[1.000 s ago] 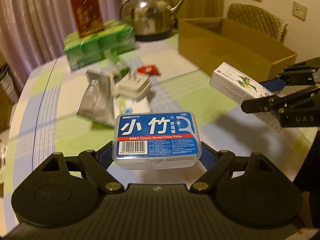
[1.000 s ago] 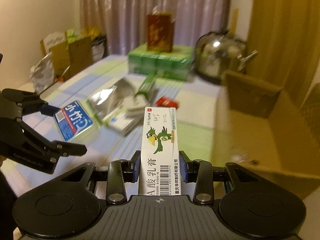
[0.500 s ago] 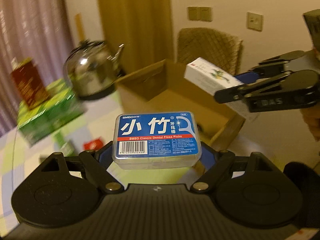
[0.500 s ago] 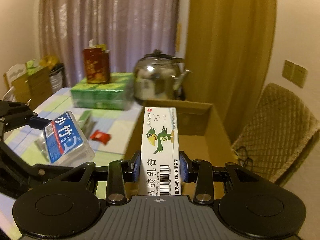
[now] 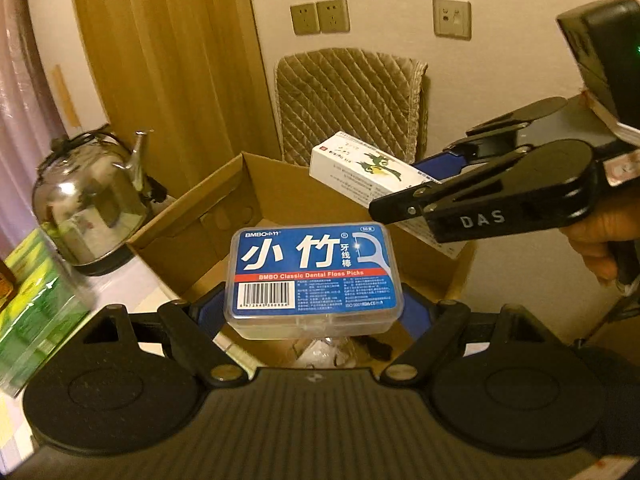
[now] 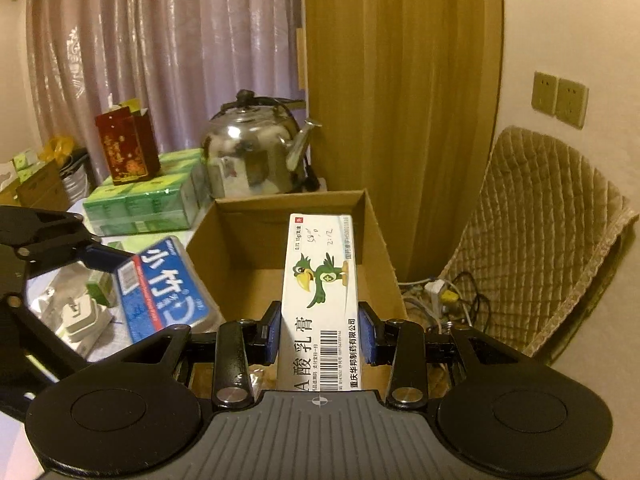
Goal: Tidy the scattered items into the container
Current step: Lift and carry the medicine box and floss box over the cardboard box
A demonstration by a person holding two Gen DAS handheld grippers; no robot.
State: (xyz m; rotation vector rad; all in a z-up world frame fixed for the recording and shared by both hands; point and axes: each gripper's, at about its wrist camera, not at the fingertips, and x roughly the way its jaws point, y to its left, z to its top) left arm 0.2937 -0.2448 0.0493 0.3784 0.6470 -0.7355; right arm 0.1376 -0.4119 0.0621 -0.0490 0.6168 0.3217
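Observation:
My left gripper [image 5: 314,312] is shut on a clear floss pick box with a blue label [image 5: 312,272] and holds it above the near part of the open cardboard box [image 5: 192,232]. My right gripper [image 6: 320,334] is shut on a long white ointment carton with a green bird [image 6: 320,280], also held over the cardboard box [image 6: 376,240]. In the left wrist view the right gripper [image 5: 440,196] and its carton [image 5: 360,168] hang over the box's far right side. In the right wrist view the floss box [image 6: 168,284] sits at the box's left edge.
A steel kettle [image 6: 252,152] stands behind the cardboard box, with green packs [image 6: 140,200] and a red carton [image 6: 126,146] to its left. A white plug adapter [image 6: 80,316] and a foil pouch lie on the table. A quilted chair [image 6: 552,240] stands right of the box.
Both grippers have swung from the table's middle to above the cardboard box, each carrying its item. The scattered items have left the left wrist view.

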